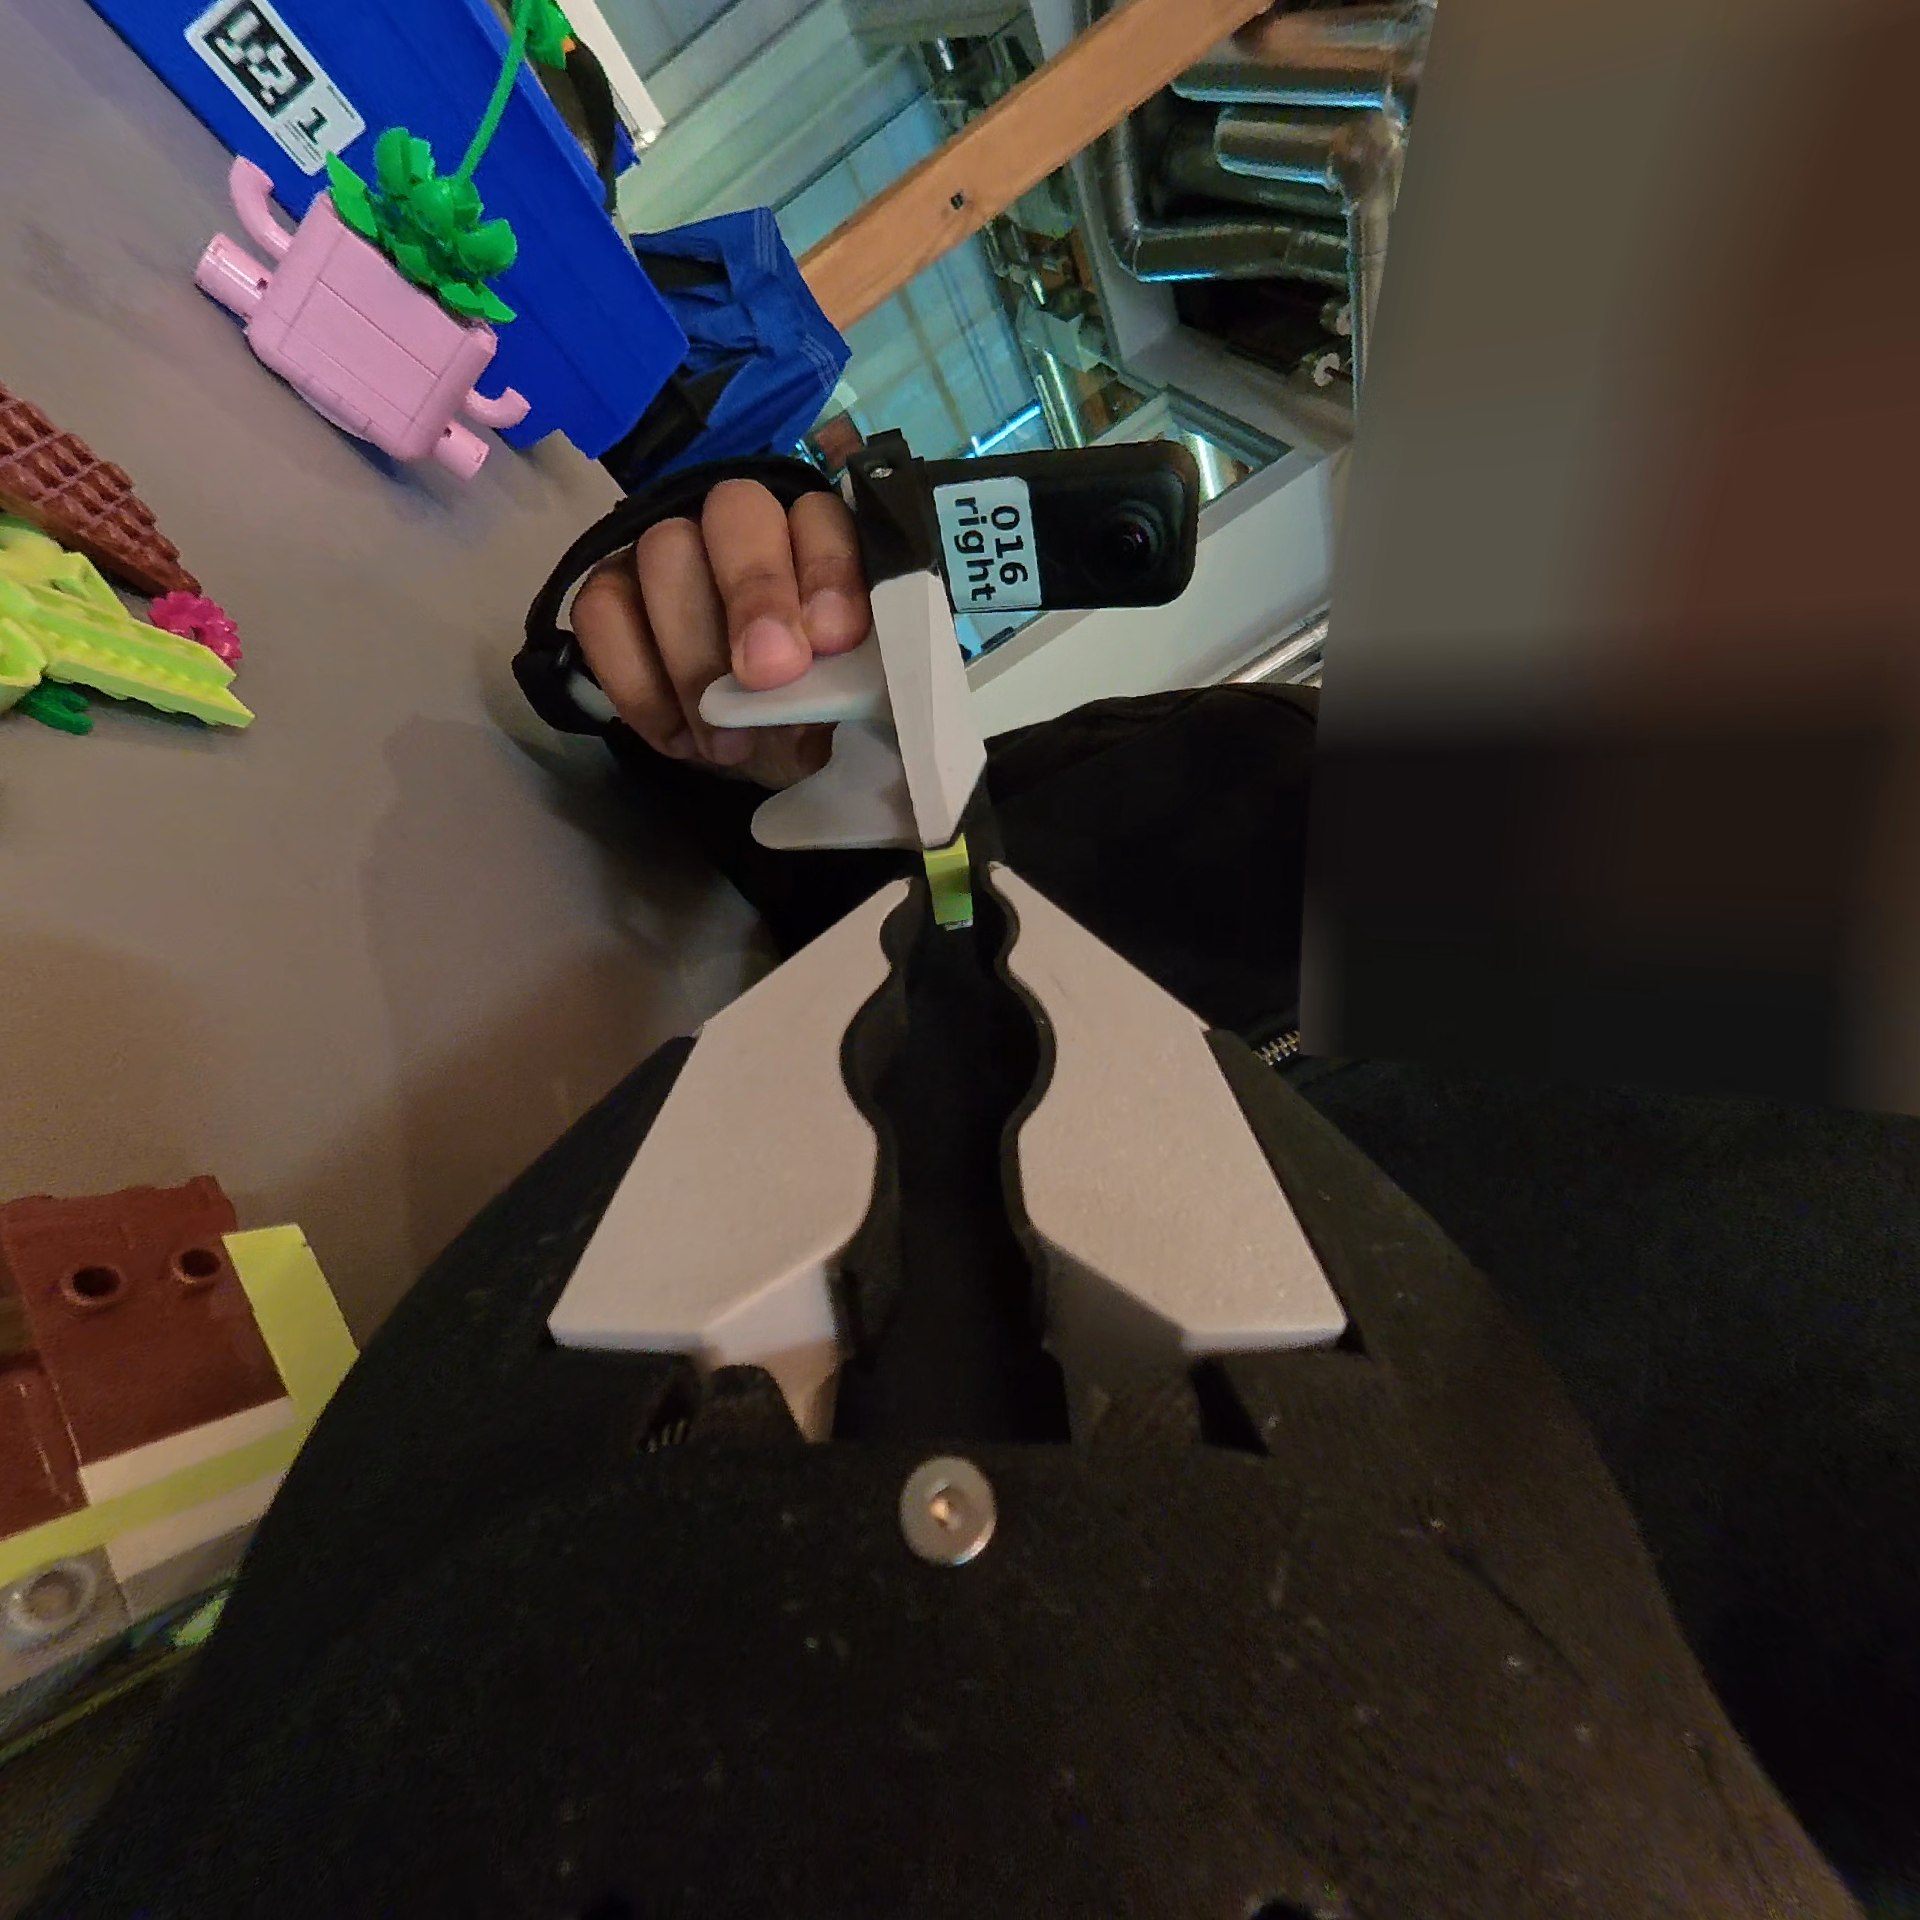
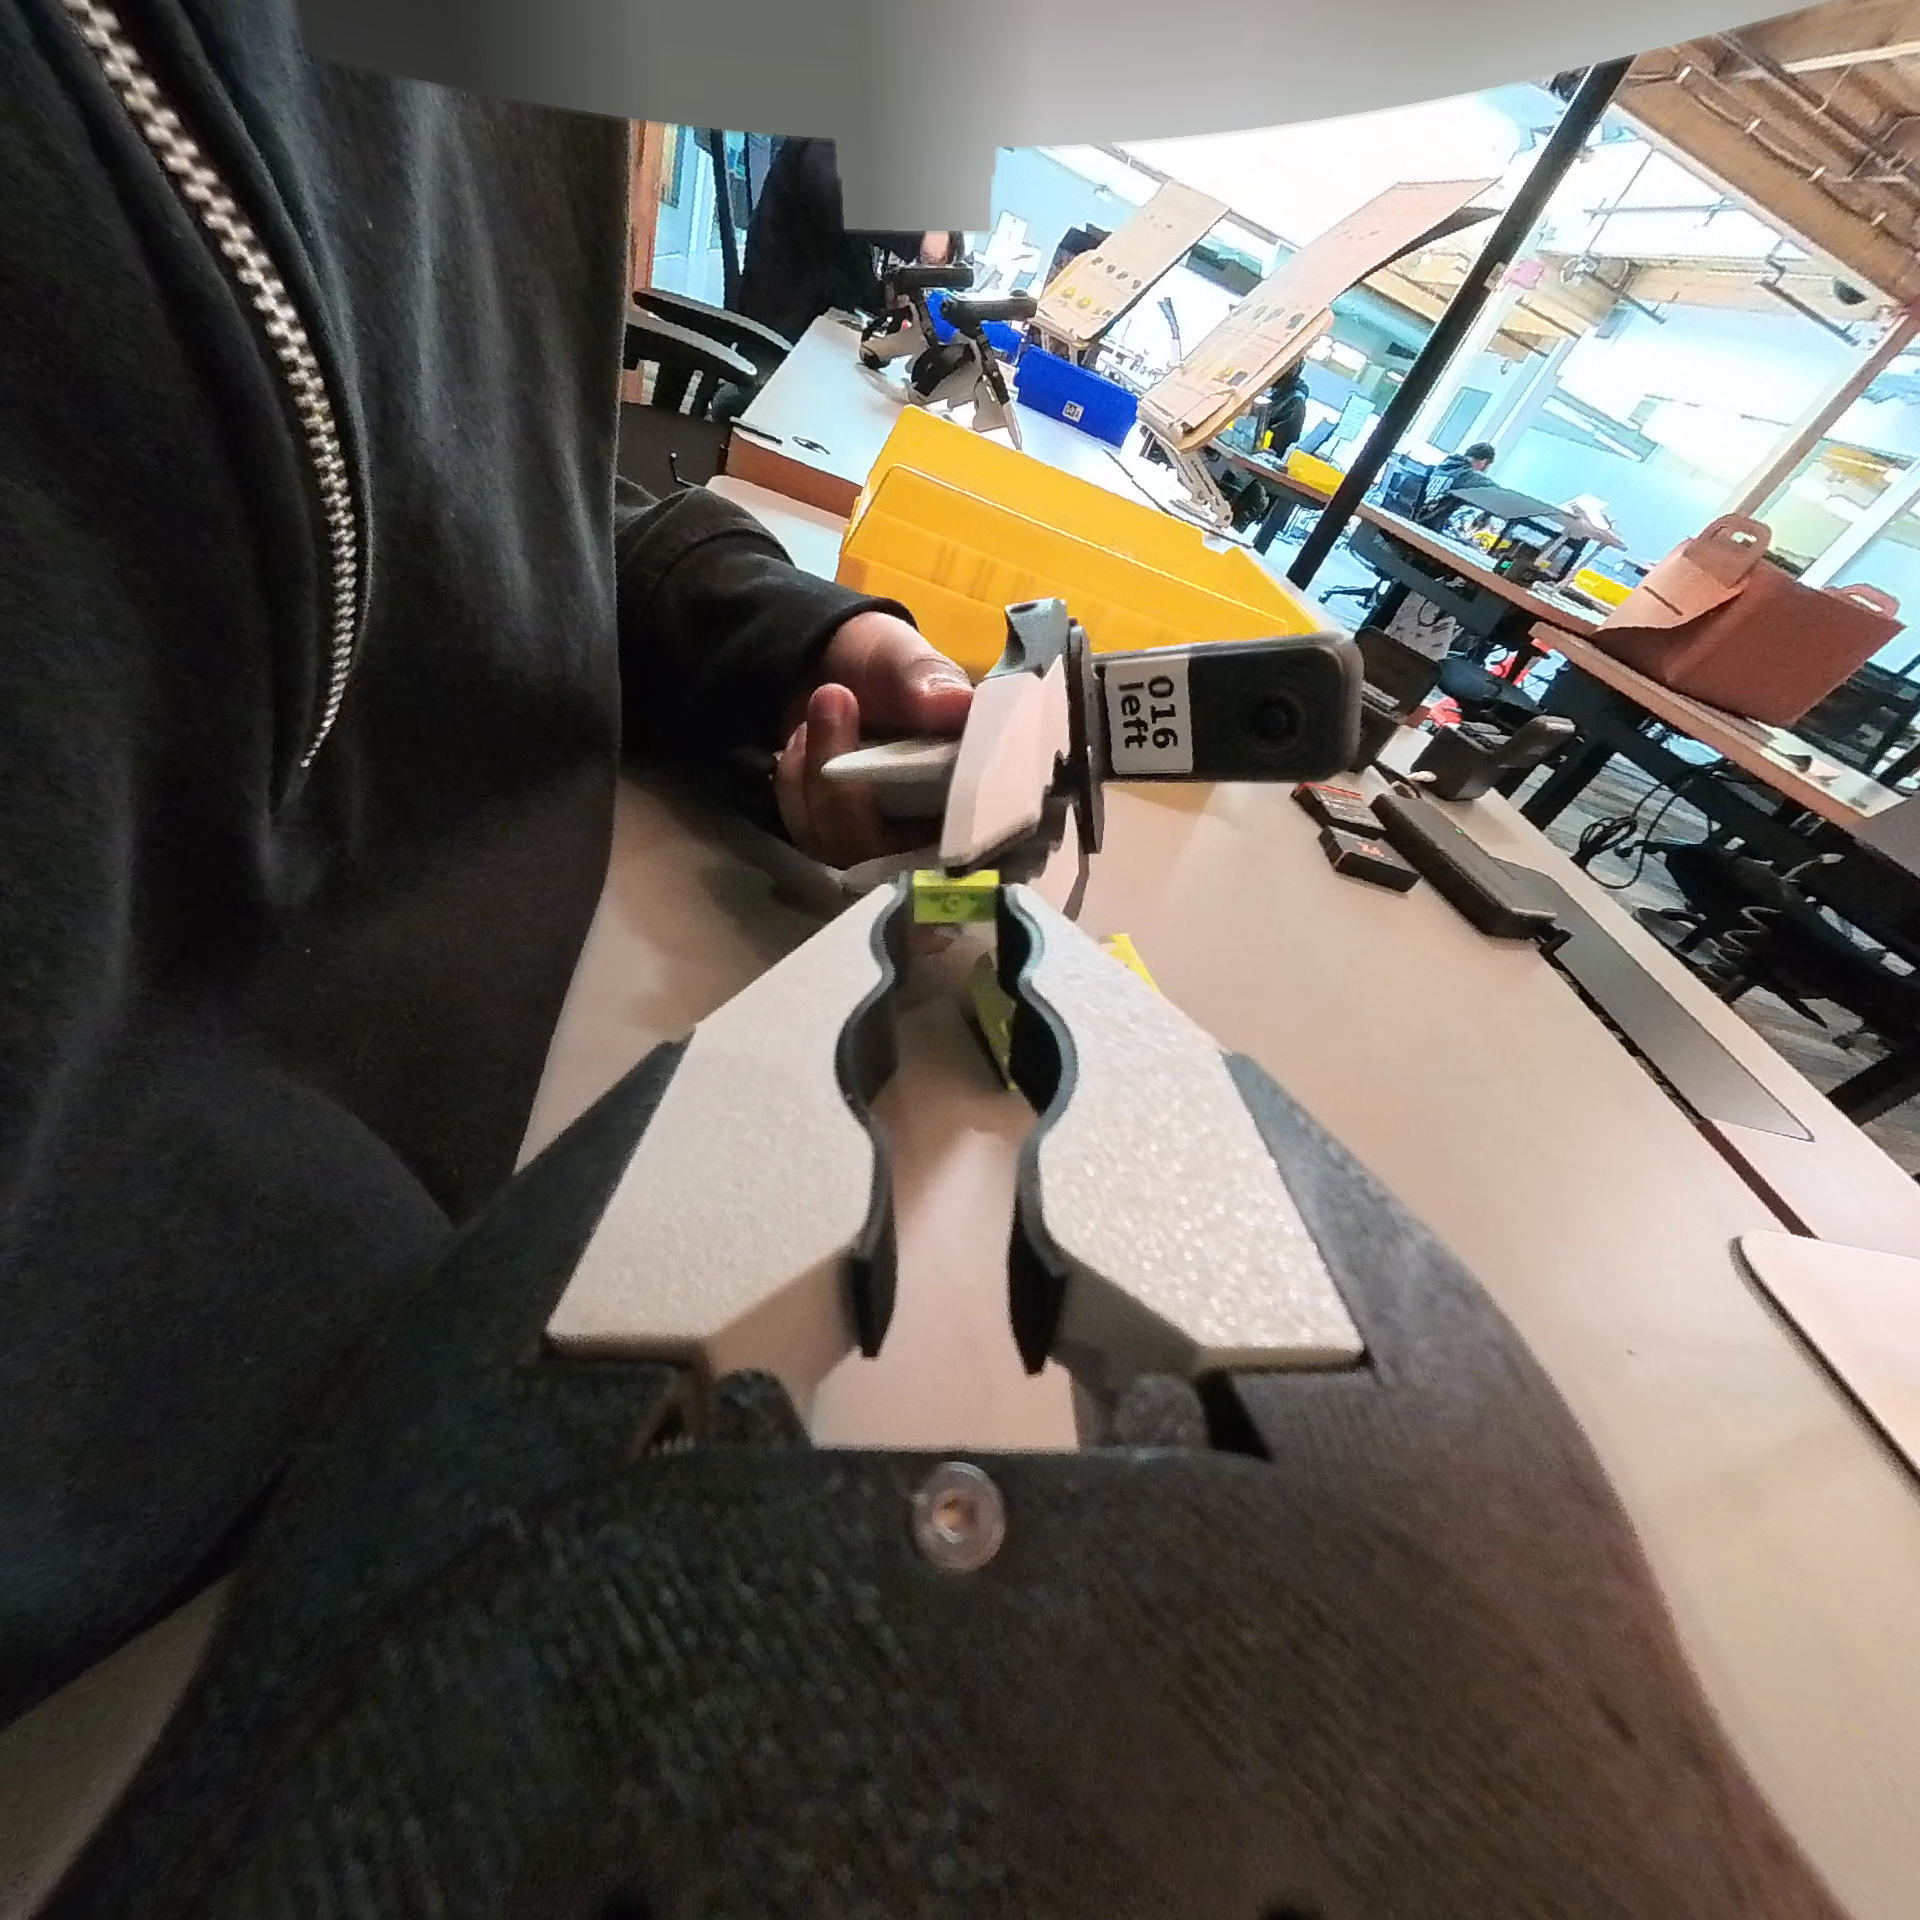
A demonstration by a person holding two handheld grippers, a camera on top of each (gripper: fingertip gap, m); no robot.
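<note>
Left tool: the left tool [image 1: 951, 883] has its fingertips pinched on a small lime-green brick piece [image 1: 950, 883], held up in the air above the bench [image 1: 312, 831].
Right tool: the right tool [image 2: 953, 902] is clamped on the same lime-green piece from the opposite side; its tips meet the left tool's tips there, so both grip it at once.
Held piece: a little lime block, seen end-on in the right wrist view, with a darker mark on its face; whether it is one brick or two pressed together I cannot tell.
Hands: a hand [image 1: 717, 634] squeezes the right tool's trigger; another hand [image 2: 862, 748] does so on the left tool.
Nearby, left wrist view: a pink brick-built planter with green leaves [image 1: 364, 301] lies far left against a blue bin [image 1: 457, 187]; a brown and lime brick build [image 1: 135, 1382] sits near left.
Nearby, right wrist view: a loose lime piece [image 2: 992, 1013] rests on the bench below the tips; a yellow bin [image 2: 1049, 551] stands farther off.
Doing it well: my judgement is that both grips should hold square and firm, with tips aligned, so the tiny piece does not twist or pop out.
</note>
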